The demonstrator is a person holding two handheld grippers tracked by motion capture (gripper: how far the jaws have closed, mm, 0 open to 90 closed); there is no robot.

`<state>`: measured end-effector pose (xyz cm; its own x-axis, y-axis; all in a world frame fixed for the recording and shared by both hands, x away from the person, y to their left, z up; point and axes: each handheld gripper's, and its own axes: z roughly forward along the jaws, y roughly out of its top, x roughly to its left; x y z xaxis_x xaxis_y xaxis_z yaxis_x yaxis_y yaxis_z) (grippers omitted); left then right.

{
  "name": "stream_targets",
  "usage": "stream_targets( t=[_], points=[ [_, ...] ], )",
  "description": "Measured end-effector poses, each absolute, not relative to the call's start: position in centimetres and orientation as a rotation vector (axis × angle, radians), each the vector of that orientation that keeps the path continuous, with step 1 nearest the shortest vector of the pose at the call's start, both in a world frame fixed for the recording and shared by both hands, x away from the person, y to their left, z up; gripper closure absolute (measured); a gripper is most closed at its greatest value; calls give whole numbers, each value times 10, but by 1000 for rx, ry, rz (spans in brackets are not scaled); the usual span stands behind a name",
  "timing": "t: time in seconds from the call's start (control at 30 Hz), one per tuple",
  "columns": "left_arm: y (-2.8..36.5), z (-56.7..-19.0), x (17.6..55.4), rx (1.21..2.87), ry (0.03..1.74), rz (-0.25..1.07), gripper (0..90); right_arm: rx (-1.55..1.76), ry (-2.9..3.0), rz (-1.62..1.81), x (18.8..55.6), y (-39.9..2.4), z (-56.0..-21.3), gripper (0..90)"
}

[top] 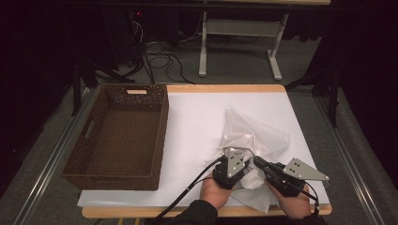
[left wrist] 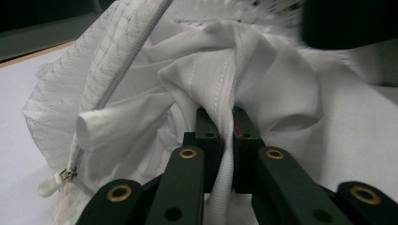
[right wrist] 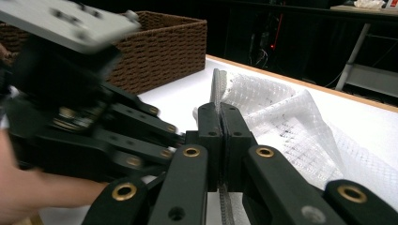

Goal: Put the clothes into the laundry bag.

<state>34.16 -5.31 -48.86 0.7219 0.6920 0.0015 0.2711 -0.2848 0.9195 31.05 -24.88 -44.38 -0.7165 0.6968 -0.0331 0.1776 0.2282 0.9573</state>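
A: A dark room, cables on the floor beyond, and a white-covered tabletop (top: 197, 122) with a brown wicker basket (top: 119, 136) standing on its left part. Where does the work sit?

B: At the near right. A white mesh laundry bag (top: 256, 136) lies crumpled there, well apart from the basket, with a white garment (left wrist: 281, 93) bunched inside or against its mouth. Both hands are right on it.

A: And the grippers?

B: The left gripper (left wrist: 224, 136) is clenched on a fold of the white garment; the cloth runs up between its pads as a narrow band. The right gripper (right wrist: 220, 136) is closed on the bag's edge, where the zipper seam (right wrist: 217, 84) runs straight away from it.

A: So which way does the thing lie from them?

B: The bag stretches away from the person, its length pointing toward the far right of the tabletop, with the zipper pull (left wrist: 56, 180) hanging low beside the left gripper. The two grippers are just beside each other at the bag's near end.

A: What does the next move turn on, then?

B: Likely on that split: one hand pins the mesh while the other draws the garment along the bag's length. The left hand (top: 216, 190) is nearer the basket.
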Motion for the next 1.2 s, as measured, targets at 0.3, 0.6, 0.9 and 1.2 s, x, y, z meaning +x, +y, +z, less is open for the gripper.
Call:
stream_targets(
  t=[0.3,0.6,0.9,1.2],
  points=[
    [-54,-498,355,1840,831,518,647,812,2032,1503,309,-252,-442,900],
    [-17,-489,339,1846,852,476,389,803,2044,1495,309,-249,-443,898],
    [3,-488,326,1780,895,473,264,806,2048,1484,309,-250,-444,898],
    [-1,-492,306,1779,826,407,169,804,2049,1489,308,-250,-444,898]
  ],
)
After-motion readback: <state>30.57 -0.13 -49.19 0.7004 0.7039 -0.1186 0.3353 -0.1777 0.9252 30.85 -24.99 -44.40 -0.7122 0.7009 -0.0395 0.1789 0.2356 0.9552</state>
